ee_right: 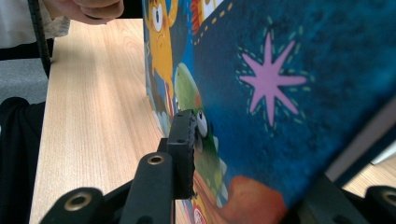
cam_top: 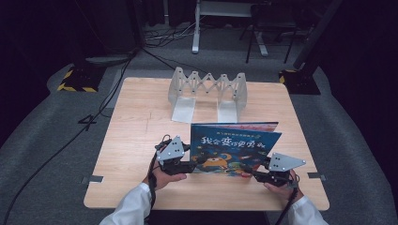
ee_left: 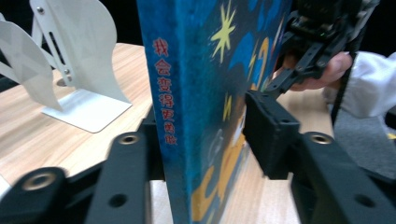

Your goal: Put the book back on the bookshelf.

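I have the picture book (cam_top: 233, 146) standing upright near the front of the table (cam_top: 136, 122), well short of the white folding rack (cam_top: 208, 91). My left gripper (cam_top: 193, 165) clamps the spine edge, my right gripper (cam_top: 256, 173) the opposite lower corner. It looks like a stiff, light hardcover with a glossy, probably slippery face, so I judge low grips near both edges safest.

The book (cam_top: 233, 146) is deep blue with yellow and pink stars, red characters and an orange creature.
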The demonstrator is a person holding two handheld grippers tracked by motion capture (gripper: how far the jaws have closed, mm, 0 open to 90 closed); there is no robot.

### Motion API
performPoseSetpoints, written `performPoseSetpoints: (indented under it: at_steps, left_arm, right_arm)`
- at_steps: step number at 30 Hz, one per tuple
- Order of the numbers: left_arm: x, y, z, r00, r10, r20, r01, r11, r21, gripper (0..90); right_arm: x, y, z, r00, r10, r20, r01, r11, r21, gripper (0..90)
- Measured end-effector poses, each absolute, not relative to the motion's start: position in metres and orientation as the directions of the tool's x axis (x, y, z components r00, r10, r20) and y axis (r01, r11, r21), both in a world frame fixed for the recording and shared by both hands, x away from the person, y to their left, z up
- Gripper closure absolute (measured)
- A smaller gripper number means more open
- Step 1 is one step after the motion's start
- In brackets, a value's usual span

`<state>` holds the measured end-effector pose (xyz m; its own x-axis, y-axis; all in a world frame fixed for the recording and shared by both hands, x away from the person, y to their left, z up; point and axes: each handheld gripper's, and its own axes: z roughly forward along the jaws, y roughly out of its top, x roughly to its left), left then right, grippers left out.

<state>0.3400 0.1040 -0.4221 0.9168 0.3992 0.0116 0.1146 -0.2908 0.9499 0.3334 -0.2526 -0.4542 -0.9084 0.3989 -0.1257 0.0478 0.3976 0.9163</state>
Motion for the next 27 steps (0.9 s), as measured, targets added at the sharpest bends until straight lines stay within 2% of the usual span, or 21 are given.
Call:
performPoseSetpoints:
  at_steps: [3,14,23,25,27]
  left_arm:
    - [0.341,0.101,-0.425,0.913,0.408,0.019,0.110,-0.290,0.951,59.5]
    - [0.339,0.093,-0.436,0.940,0.341,0.006,0.104,-0.305,0.947,66.7]
    - [0.334,0.086,-0.439,0.958,0.288,0.019,0.074,-0.309,0.948,76.1]
    - [0.332,0.084,-0.438,0.963,0.268,0.026,0.063,-0.315,0.947,78.3]
    - [0.331,0.082,-0.439,0.963,0.267,0.028,0.060,-0.315,0.947,79.6]
  right_arm:
    - [0.333,-0.257,-0.455,-0.901,0.416,-0.123,0.056,0.391,0.919,69.7]
    - [0.331,-0.274,-0.455,-0.888,0.449,-0.097,0.090,0.378,0.922,66.8]
    - [0.331,-0.294,-0.461,-0.861,0.506,-0.059,0.143,0.350,0.926,67.5]
    - [0.332,-0.296,-0.461,-0.857,0.513,-0.050,0.150,0.342,0.927,65.5]
    - [0.333,-0.295,-0.460,-0.853,0.520,-0.055,0.150,0.344,0.927,59.7]
